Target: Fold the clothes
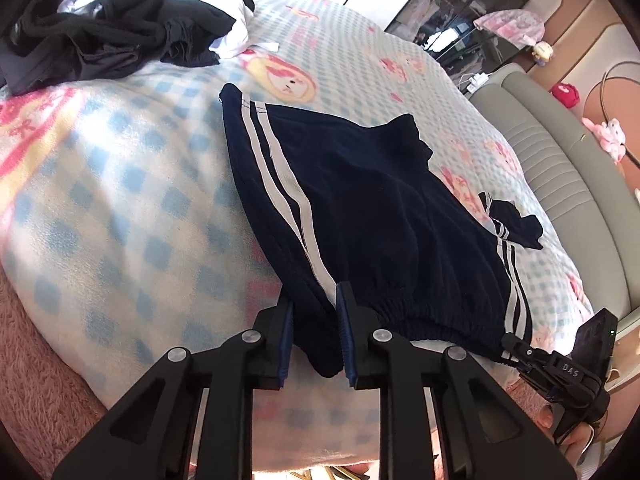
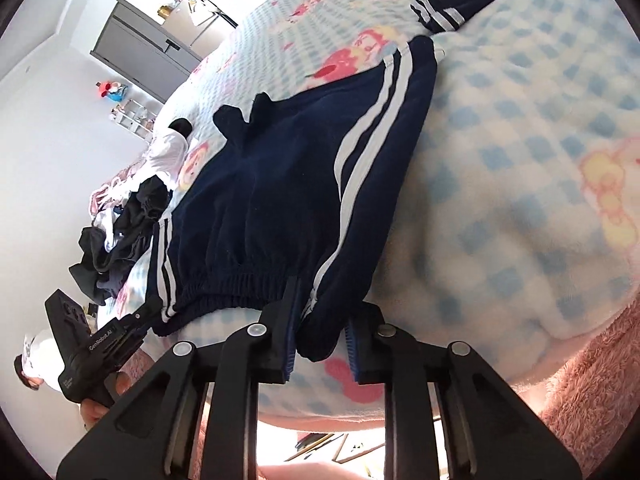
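Navy shorts with white side stripes lie flat on a blue-checked blanket, waistband toward me. My left gripper is shut on the waistband's left corner. My right gripper is shut on the waistband's other corner, by the striped side; the shorts stretch away from it. Each gripper shows in the other's view: the right one at the lower right, the left one at the lower left.
A pile of dark and white clothes lies on the bed's far left. Another navy striped garment lies beyond the shorts. A pink fleece cover hangs at the bed's near edge. A grey padded headboard stands at the right.
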{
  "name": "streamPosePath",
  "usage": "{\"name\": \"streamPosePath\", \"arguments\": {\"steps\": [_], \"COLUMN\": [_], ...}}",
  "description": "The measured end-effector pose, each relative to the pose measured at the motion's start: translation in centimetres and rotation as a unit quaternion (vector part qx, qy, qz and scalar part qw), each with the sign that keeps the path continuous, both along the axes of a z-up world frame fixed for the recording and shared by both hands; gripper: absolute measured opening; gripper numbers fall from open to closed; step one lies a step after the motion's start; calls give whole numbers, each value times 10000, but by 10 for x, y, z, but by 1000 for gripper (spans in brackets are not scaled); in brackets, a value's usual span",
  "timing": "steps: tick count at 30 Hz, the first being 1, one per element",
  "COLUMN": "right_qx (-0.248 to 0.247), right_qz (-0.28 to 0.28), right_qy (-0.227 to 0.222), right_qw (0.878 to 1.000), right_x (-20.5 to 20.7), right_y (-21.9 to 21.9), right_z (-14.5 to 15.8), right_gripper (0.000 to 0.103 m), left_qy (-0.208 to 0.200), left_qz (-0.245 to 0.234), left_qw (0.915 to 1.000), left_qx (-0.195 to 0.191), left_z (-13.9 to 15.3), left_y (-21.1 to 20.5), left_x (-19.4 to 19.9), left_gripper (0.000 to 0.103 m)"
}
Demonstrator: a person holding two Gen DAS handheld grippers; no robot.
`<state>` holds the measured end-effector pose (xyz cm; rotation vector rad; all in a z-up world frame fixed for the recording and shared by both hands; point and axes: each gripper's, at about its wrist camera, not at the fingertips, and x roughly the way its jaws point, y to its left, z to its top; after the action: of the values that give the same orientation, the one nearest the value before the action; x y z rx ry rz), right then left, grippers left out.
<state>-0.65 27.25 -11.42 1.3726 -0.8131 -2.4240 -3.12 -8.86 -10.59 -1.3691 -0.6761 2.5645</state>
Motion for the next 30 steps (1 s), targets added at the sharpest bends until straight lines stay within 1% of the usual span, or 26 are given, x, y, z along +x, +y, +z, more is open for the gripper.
{"name": "streamPosePath", "arguments": {"steps": [3,4,5,6,7,8,10,13,15,16,17,18,19,20,21,22,23,24,26,29,30], "right_qx": [67,149,223,285,305,283,315,565,737,778,748,664,667,744,820,962,1114,1183,1195,1322,1344], "right_qz": [-2,-27,-7,21,40,51,-50,-253,-339,-347,-353,-374,-369,-339,-309,-285,-272,-292,-352,-320,-311], "right_qy": [174,186,133,21,-83,-161,-232,-71,-10,-9,-34,-67,-62,-35,-8,9,-6,-77,-306,-484,-474], "right_qw": [9998,9997,9997,9996,9995,9995,9992,9981,9967,9964,9966,9971,9971,9966,9962,9950,9934,9925,9917,9895,9893], "right_x": [4,6,7,7,6,6,6,6,-1,-8,-17,-27,-37,-48,-59,-68,-77,-85,-97,-110,-114], "right_y": [-2,-2,-2,-1,1,2,8,20,28,33,37,41,44,45,46,46,46,49,56,62,64], "right_z": [15,18,20,19,17,16,17,27,32,32,31,29,29,30,31,33,33,30,18,3,1], "right_gripper": [19,19,23,33,40,45,45,48,55,56,57,57,57,57,57,57,58,58,58,58,58], "left_qy": [-172,-209,-218,-208,-203,-199,-66,294,440,438,398,405,443,486,432,313,194,77,-202,-560,-528], "left_qz": [-50,-76,-77,-60,-35,-4,-18,-217,-616,-842,-1073,-1286,-1488,-1672,-1805,-1912,-2017,-2098,-2231,-2223,-2213], "left_qw": [9998,9997,9997,9996,9994,9991,9985,9971,9963,9953,9934,9907,9878,9847,9824,9802,9774,9750,9707,9669,9673], "left_qx": [-27,-44,-98,-177,-275,-386,-539,-667,-398,-173,88,176,150,13,-194,-399,-605,-727,-872,-1120,-1122], "left_z": [1,2,5,7,10,14,23,39,45,46,47,50,54,58,58,55,52,46,28,2,1], "left_y": [2,3,2,1,0,-1,-2,2,14,23,34,48,64,81,96,111,125,135,147,151,152], "left_x": [5,7,8,9,9,7,3,-4,-20,-33,-49,-64,-78,-91,-101,-110,-119,-126,-135,-145,-147], "left_gripper": [16,16,16,17,19,20,21,22,28,31,31,31,31,31,32,36,37,37,37,37,37]}}
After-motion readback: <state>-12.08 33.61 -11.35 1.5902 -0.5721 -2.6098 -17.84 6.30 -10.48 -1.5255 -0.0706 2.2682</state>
